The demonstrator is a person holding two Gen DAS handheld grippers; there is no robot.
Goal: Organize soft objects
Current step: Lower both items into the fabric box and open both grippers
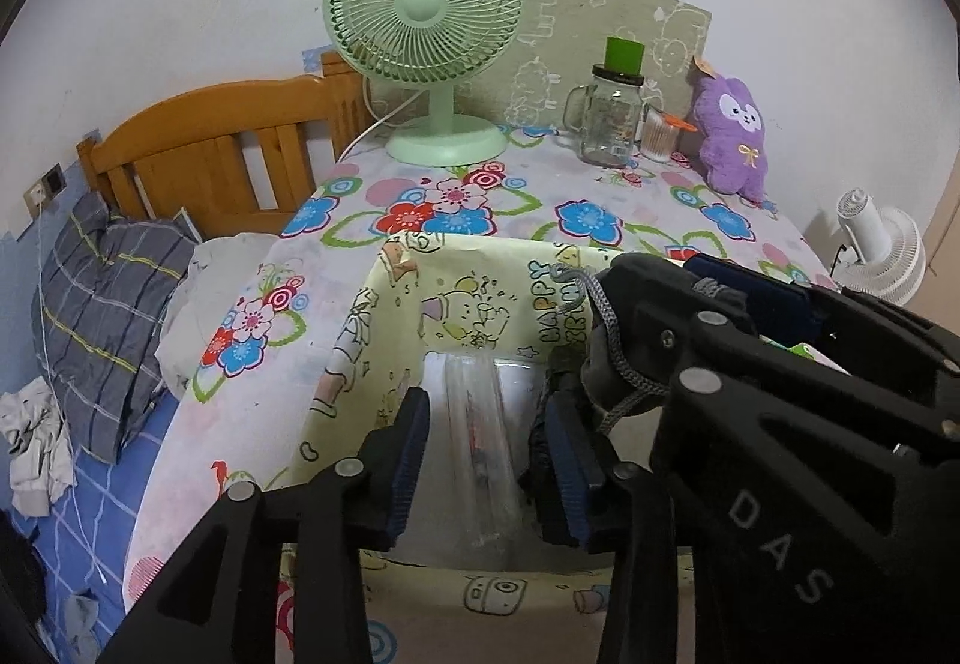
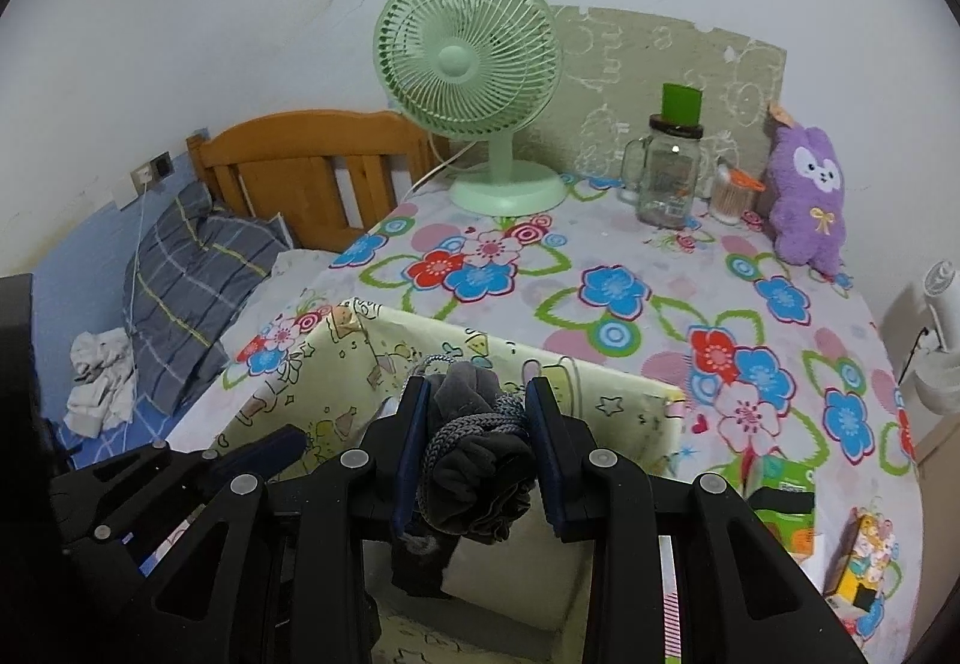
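The right gripper point(image 2: 480, 448) clamps a bunched dark grey fabric pouch with a braided grey drawstring point(image 2: 477, 460) between its blue-padded fingers, holding it over the open pale-yellow cartoon-print fabric storage box point(image 2: 606, 394) on the flower-patterned tablecloth point(image 2: 630, 268). Beside it, the left gripper point(image 1: 489, 460) hangs over the box with fingers spread apart and empty, above a clear plastic bag point(image 1: 480, 424) lying inside. A purple plush bunny point(image 2: 810, 202) leans at the table's far right.
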